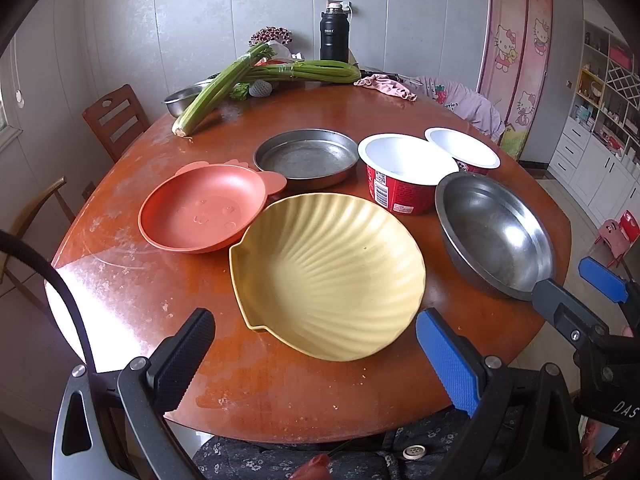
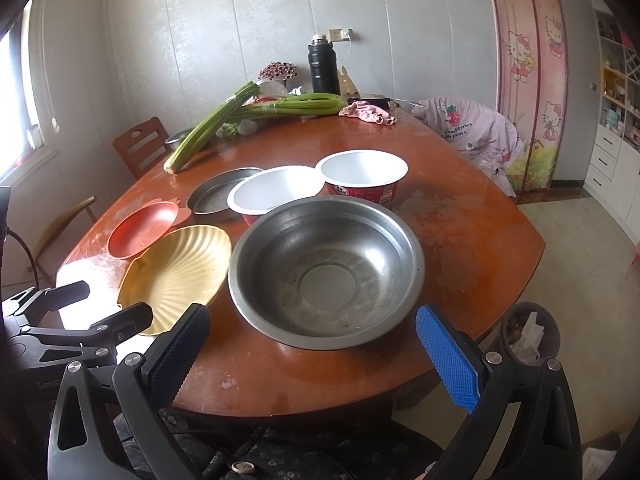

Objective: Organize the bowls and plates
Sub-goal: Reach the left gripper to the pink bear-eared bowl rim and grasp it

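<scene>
A yellow shell-shaped plate [image 1: 328, 276] lies near the front edge of the wooden table [image 1: 240, 392], just ahead of my open, empty left gripper [image 1: 316, 352]. An orange plate [image 1: 202, 212] sits to its left, a flat steel pan [image 1: 306, 158] behind it. Two red paper bowls [image 1: 404, 176] [image 1: 462, 150] stand at right. A steel bowl [image 2: 326, 266] sits just ahead of my open, empty right gripper [image 2: 314, 354]. The right gripper [image 1: 580, 292] also shows in the left wrist view, open at the steel bowl's [image 1: 496, 236] near rim. The yellow plate [image 2: 178, 276] lies left of the steel bowl.
Celery stalks [image 1: 224, 84], a small steel bowl [image 1: 180, 100], a black flask [image 1: 334, 36] and a pink cloth [image 1: 386, 85] lie at the table's far side. Wooden chairs [image 1: 116, 120] stand at left. A chair with purple clothing [image 2: 476, 128] stands at right.
</scene>
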The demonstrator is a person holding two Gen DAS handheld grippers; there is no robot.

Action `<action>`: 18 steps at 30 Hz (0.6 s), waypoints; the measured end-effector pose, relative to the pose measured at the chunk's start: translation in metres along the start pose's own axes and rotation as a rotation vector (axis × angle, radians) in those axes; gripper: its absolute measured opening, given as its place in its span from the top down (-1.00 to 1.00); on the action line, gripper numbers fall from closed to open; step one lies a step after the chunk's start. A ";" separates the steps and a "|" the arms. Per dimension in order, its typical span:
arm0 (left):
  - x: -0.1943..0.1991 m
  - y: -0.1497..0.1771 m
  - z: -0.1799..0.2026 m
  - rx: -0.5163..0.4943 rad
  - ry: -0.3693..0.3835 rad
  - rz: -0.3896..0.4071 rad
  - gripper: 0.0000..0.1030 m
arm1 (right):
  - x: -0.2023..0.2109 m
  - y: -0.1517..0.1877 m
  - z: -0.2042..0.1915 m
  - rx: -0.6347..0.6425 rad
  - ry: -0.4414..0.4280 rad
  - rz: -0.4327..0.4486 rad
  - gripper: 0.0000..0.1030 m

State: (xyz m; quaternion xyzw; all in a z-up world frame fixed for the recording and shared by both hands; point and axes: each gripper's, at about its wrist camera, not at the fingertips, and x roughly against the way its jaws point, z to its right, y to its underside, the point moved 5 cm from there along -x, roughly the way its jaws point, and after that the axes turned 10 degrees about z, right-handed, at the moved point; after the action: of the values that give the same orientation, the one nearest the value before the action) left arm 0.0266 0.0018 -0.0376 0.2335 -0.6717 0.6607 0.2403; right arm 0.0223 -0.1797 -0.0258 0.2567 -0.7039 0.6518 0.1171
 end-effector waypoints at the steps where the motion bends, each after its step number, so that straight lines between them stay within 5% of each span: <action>1: 0.001 0.000 -0.002 -0.004 -0.006 -0.006 -0.97 | 0.001 -0.001 -0.002 0.007 -0.004 0.001 -0.99; 7: 0.006 -0.006 -0.031 0.024 -0.042 -0.010 -0.97 | -0.002 -0.013 -0.032 0.057 -0.078 -0.003 -0.99; 18: -0.003 -0.050 -0.150 0.090 -0.163 0.063 -0.97 | -0.049 -0.062 -0.124 0.095 -0.241 -0.071 -0.99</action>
State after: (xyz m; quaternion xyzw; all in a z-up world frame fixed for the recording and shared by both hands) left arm 0.0624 0.1508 0.0007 0.2760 -0.6656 0.6762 0.1532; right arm 0.0742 -0.0498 0.0177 0.3631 -0.6717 0.6443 0.0424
